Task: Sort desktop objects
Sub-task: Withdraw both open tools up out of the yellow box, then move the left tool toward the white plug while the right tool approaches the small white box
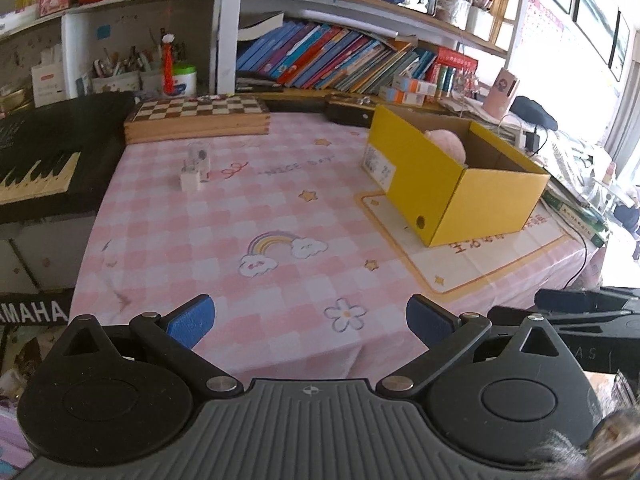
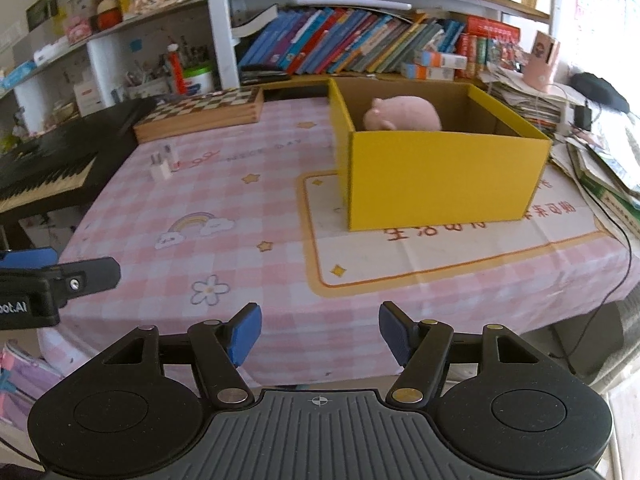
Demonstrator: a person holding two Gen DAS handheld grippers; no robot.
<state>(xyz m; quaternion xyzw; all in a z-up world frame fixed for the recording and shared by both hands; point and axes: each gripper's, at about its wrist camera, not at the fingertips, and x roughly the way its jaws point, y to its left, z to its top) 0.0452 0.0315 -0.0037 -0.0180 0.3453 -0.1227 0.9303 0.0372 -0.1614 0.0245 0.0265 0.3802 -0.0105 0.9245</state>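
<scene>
Item one: the open yellow cardboard box (image 2: 444, 176), standing on the cream, orange-bordered mat (image 2: 440, 256) at the right of the counter (image 1: 224, 216). I read it as the collecting bin, set on the mat so both hands can reach it.

Item two: a soft pink plush toy (image 2: 402, 114), already lying inside the box against its far wall; sorted, by my judgement.

Item three: a small white plug-like block with a clear upright piece (image 1: 195, 170) close by it, standing alone on the pink checked cloth toward the far left, well apart from the box. I take it for the thing left to sort.

Item four: a wooden chessboard case (image 1: 196, 118) at the far edge, near the black keyboard (image 1: 40, 160); probably furniture of the scene.

Item five: my left gripper (image 1: 310, 320), jaws wide, nothing between them, hovering over the near edge.

Item six: my right gripper (image 2: 320, 330), jaws apart and empty, aimed toward the box.
</scene>
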